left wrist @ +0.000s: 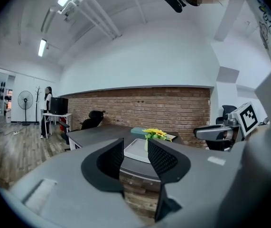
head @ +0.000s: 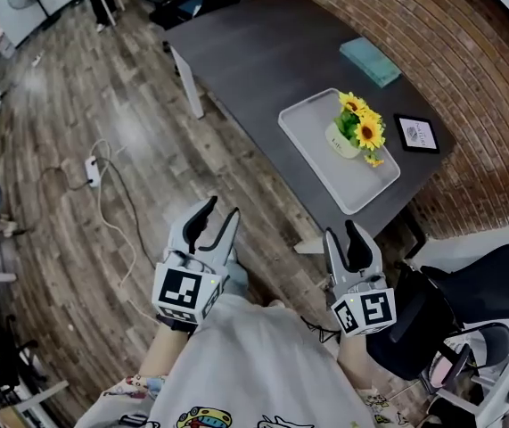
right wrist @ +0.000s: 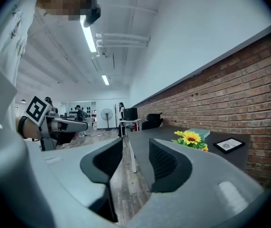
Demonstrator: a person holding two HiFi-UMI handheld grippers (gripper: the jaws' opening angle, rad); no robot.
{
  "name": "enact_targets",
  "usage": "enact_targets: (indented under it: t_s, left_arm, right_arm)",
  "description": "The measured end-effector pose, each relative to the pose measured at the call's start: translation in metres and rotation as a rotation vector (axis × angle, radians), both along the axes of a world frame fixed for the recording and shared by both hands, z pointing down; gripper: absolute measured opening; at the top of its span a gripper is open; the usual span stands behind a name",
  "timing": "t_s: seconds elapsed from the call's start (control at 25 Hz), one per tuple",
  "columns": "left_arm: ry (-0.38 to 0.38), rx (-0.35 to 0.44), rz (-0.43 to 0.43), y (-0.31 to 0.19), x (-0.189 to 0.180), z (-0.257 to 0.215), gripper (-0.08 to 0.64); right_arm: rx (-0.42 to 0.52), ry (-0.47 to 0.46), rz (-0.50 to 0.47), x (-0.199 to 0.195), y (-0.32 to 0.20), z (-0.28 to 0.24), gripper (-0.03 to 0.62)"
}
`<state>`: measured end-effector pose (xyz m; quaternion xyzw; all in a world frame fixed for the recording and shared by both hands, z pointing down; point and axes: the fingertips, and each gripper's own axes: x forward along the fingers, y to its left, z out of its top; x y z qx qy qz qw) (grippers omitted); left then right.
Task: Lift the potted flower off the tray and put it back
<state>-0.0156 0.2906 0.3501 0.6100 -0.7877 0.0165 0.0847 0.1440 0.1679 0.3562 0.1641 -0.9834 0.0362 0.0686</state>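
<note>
Left gripper: fingers partly open, holding nothing. Right gripper — the same. The potted flower stands on the tray on the bench, well apart from both. It looks light and tippy — grab the hard little pot, not the soft petals.

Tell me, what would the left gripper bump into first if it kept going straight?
Probably the table's near edge; the tray with the potted flower lies just behind it. Depth is hard to judge.
</note>
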Motion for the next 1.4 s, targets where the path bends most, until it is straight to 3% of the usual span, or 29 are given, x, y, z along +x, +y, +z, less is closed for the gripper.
enact_targets:
  t_s: [0.24,0.52,0.88,1.4]
  left_arm:
    - [-0.006,0.009,0.038,-0.015,-0.061,0.000,0.183]
    - [0.006,0.006,0.091,-0.010,-0.104,0.005,0.206]
    - [0.049,-0.015,0.161,-0.007,-0.126,0.013,0.235]
    - [0.051,-0.020,0.267,-0.083,-0.142,0.019,0.255]
  right_arm:
    - [0.014,-0.014,0.054,-0.054,-0.011,-0.003,0.196]
    - [-0.005,-0.011,0.122,-0.084,-0.010,0.002,0.222]
    - [-0.038,0.021,0.207,-0.093,-0.004,0.013,0.258]
    - [-0.074,0.017,0.327,-0.093,-0.070,0.027,0.314]
